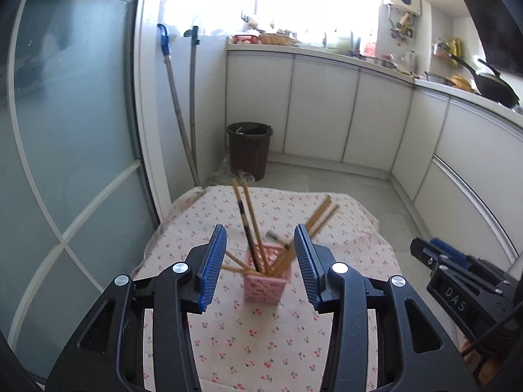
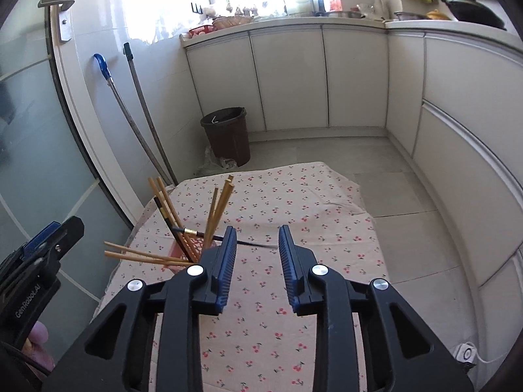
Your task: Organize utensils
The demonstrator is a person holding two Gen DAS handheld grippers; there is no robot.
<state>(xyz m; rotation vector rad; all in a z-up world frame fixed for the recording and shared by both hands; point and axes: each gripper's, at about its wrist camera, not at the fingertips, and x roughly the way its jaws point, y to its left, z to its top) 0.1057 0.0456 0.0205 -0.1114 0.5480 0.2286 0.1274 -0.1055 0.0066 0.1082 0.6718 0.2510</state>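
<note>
Here the pink basket (image 1: 266,277) of chopsticks (image 1: 249,219) stands on the cloth-covered surface (image 1: 248,343); left hand-held gripper (image 1: 260,263) spread wide before it, right hand-held gripper (image 2: 256,254) parted, holding nothing

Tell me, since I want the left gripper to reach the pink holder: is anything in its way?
Nothing visible blocks it. The left gripper is open with the pink holder framed between its fingers; only the chopsticks fan out from the holder itself.
</note>
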